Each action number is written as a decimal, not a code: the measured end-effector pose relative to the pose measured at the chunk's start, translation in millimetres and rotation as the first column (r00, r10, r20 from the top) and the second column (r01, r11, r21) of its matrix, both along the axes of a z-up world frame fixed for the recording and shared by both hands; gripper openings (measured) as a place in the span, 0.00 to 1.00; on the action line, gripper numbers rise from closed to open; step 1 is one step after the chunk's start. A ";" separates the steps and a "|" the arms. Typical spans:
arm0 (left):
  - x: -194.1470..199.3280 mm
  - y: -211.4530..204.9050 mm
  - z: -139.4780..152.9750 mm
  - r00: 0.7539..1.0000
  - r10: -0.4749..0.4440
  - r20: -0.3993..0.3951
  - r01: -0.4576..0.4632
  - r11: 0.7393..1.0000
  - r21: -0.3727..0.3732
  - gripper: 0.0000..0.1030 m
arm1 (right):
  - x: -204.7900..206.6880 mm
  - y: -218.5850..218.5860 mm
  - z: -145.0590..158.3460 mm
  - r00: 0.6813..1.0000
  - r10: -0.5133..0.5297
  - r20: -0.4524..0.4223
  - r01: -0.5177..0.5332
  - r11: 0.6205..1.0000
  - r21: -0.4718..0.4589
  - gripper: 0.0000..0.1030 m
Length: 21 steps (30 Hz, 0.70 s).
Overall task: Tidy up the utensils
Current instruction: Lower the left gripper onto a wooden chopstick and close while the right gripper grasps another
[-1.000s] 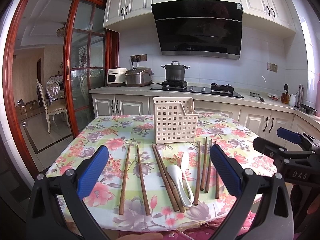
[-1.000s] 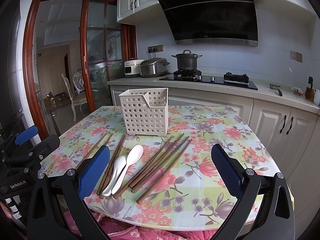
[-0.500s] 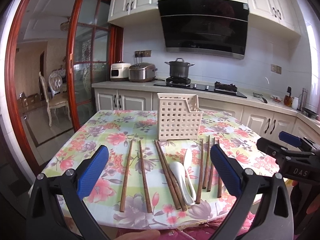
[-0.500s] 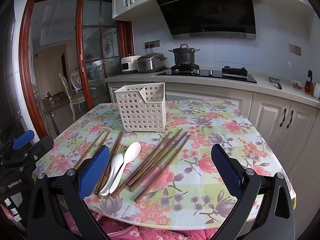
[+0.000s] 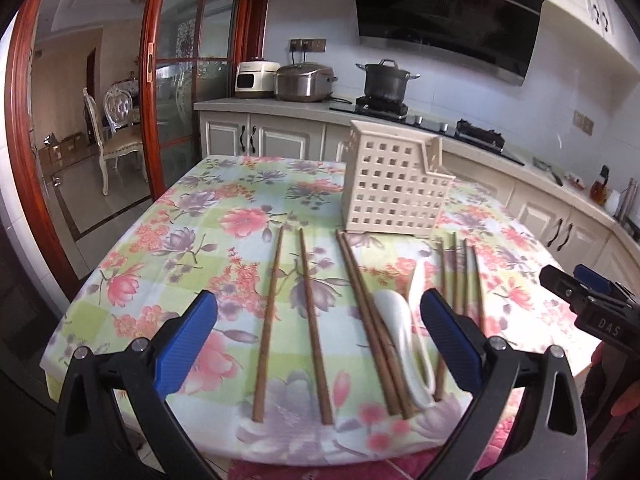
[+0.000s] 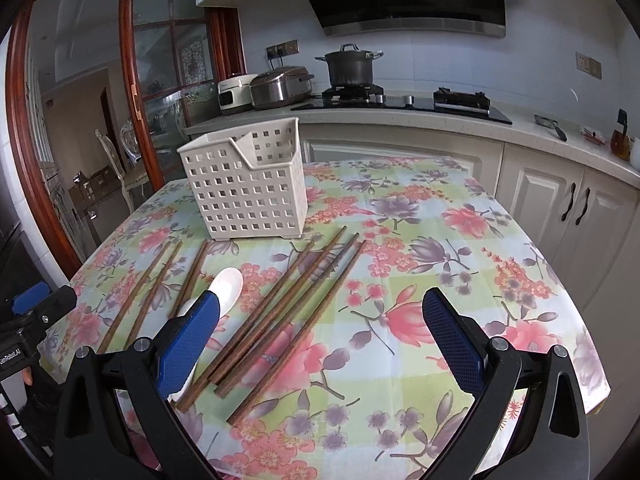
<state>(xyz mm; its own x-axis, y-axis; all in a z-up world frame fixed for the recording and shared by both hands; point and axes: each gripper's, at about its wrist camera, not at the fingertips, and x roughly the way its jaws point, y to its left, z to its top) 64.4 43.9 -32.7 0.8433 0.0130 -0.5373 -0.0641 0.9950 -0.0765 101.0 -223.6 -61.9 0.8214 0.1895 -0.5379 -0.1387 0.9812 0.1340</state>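
Note:
Several brown wooden chopsticks (image 5: 311,326) (image 6: 304,312) and two white spoons (image 5: 400,340) (image 6: 226,286) lie in rows on the floral tablecloth. A cream perforated utensil basket (image 5: 394,188) (image 6: 248,192) stands upright behind them. My left gripper (image 5: 318,334) is open and empty, low over the two leftmost chopsticks near the table's front edge. My right gripper (image 6: 320,330) is open and empty over the right group of chopsticks. Its left finger (image 6: 188,340) hides part of the spoons.
The round table (image 5: 192,216) has its front edge close below both grippers. The right gripper also shows at the right in the left wrist view (image 5: 588,300), the left gripper at the left in the right wrist view (image 6: 36,308). Kitchen counter (image 6: 440,116) and cabinets stand behind.
Both grippers have moved forward and down toward the table. The utensils and basket now look larger and closer. Nothing on the table has moved.

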 end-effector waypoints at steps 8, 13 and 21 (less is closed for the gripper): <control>65.0 32.6 -19.9 0.984 0.021 -0.175 -0.018 1.000 0.018 0.95 | 62.0 0.0 -31.8 0.986 -0.054 -0.160 0.057 0.998 0.016 0.70; 99.1 61.0 -35.6 0.961 0.063 -0.269 -0.066 0.998 -0.001 0.89 | 88.9 0.9 -50.4 0.961 -0.071 -0.267 0.080 0.996 0.024 0.56; 140.6 75.1 -55.6 0.929 0.085 -0.360 -0.072 0.996 0.050 0.78 | 110.2 7.6 -60.2 0.945 -0.096 -0.313 0.088 0.995 -0.042 0.47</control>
